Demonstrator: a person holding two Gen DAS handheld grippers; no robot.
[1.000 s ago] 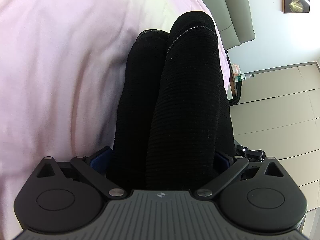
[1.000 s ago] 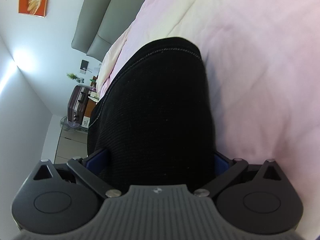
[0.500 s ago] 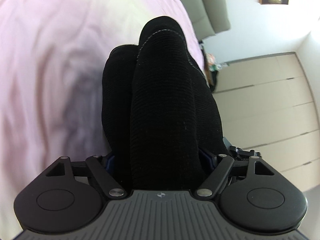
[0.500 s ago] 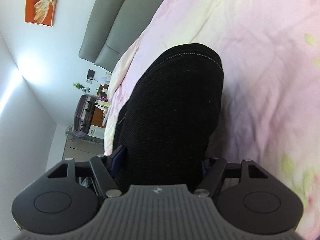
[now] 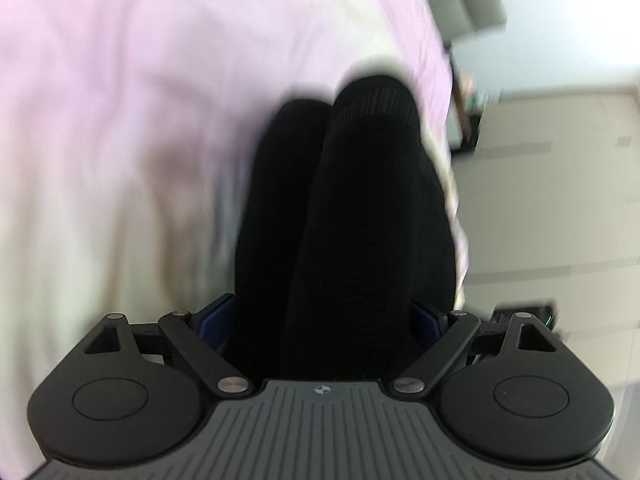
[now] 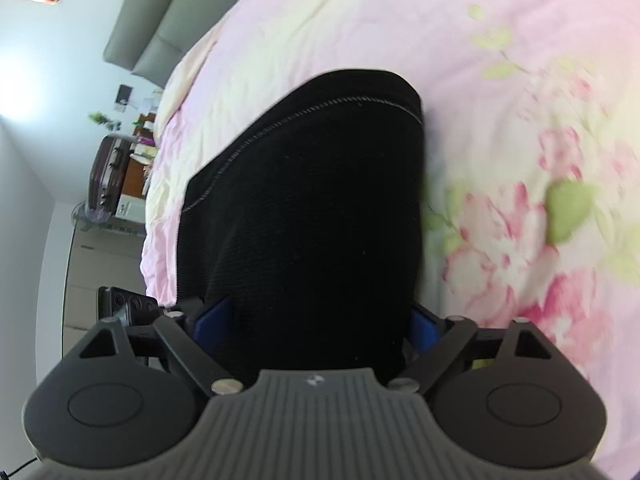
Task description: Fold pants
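The black ribbed pants (image 5: pixel 352 216) hang forward from my left gripper (image 5: pixel 324 320), which is shut on two bunched layers of them above the pink bed cover (image 5: pixel 120 120). In the right wrist view my right gripper (image 6: pixel 316 324) is shut on another part of the pants (image 6: pixel 312 208), whose stitched hem edge shows at the far end. The fabric hides both grippers' fingertips; only the blue pads (image 6: pixel 212 320) show at the sides.
The bed cover (image 6: pixel 520 160) has a pink and green flower print to the right. A grey headboard (image 6: pixel 152 32) stands at the bed's far end. A dark suitcase (image 6: pixel 106 176) and cluttered furniture stand beside the bed. Pale floor (image 5: pixel 552 200) lies beyond the bed's edge.
Both grippers have moved along over the bed with the pants still held. The flower print has come into the right view. The left view is now blurred by motion.
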